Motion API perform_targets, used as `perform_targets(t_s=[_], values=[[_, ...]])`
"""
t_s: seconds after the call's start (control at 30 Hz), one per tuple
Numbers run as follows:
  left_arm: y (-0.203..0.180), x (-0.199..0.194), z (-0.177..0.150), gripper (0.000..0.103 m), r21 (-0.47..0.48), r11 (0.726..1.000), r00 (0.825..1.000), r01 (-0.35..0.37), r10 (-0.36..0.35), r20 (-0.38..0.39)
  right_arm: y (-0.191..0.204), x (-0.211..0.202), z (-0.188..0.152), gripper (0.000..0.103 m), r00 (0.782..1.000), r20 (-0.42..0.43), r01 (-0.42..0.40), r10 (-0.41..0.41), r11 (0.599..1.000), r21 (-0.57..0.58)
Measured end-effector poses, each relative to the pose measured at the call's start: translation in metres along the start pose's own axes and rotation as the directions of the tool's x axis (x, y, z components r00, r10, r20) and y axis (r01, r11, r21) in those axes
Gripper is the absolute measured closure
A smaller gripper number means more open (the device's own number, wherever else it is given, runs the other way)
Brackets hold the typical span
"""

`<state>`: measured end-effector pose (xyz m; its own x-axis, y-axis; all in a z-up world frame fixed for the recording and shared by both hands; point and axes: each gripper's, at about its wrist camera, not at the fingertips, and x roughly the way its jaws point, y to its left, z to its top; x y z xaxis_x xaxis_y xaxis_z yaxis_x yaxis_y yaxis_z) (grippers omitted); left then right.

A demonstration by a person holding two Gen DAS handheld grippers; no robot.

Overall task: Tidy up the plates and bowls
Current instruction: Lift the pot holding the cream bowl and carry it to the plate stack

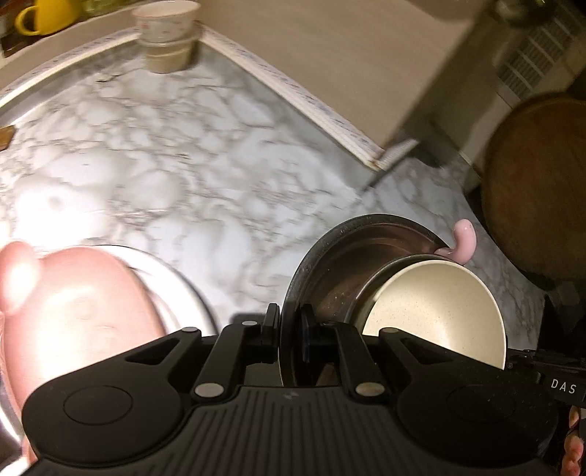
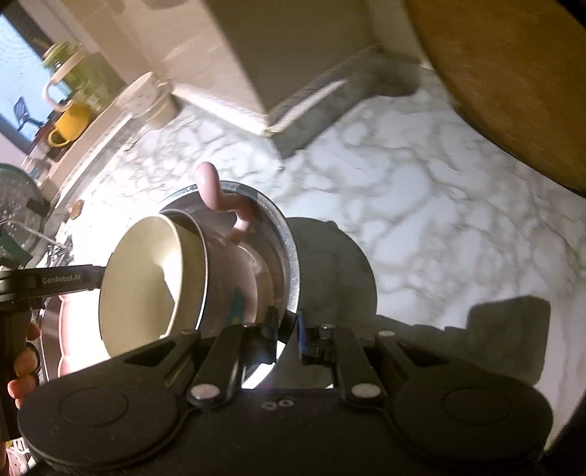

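Observation:
A steel bowl (image 1: 340, 263) hangs tilted above the marble counter (image 1: 164, 164), held by its rim from both sides. Nested inside it are a pink cup with a curled handle (image 1: 463, 240) and a cream bowl (image 1: 436, 315). My left gripper (image 1: 289, 322) is shut on the steel rim. In the right wrist view my right gripper (image 2: 287, 326) is shut on the opposite rim of the steel bowl (image 2: 289, 249), with the cream bowl (image 2: 146, 278) and pink cup (image 2: 234, 271) leaning left. The left gripper (image 2: 55, 281) reaches in from the left edge there.
Stacked pale bowls (image 1: 166, 36) stand in the far counter corner, with a yellow mug (image 1: 47, 18) on the ledge behind. A round wooden board (image 1: 538, 183) leans at the right. A blurred pink dish (image 1: 73, 311) lies at lower left. A beige wall block (image 1: 329, 55) juts over the counter.

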<state>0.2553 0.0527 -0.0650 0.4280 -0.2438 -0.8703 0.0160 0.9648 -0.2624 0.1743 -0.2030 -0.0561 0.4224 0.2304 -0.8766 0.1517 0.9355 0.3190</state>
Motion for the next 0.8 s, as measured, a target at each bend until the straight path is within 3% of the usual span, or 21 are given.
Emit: perform_targets(t_s=[0.43, 0.8], values=[[0.106, -0.043, 0.004, 0.092, -0.109, 0.991, 0.996, -0.075, 0.08, 0.042, 0.105, 0.039, 0.016, 0.092, 0.997, -0.044, -0.074, 0.069, 0.99, -0.117], [0.175, -0.078, -0.012, 0.092, -0.193, 0.972, 0.987, -0.136, 0.149, 0.056, 0.176, 0.065, 0.012, 0.092, 0.988, -0.094, -0.138, 0.121, 0.969, -0.204]])
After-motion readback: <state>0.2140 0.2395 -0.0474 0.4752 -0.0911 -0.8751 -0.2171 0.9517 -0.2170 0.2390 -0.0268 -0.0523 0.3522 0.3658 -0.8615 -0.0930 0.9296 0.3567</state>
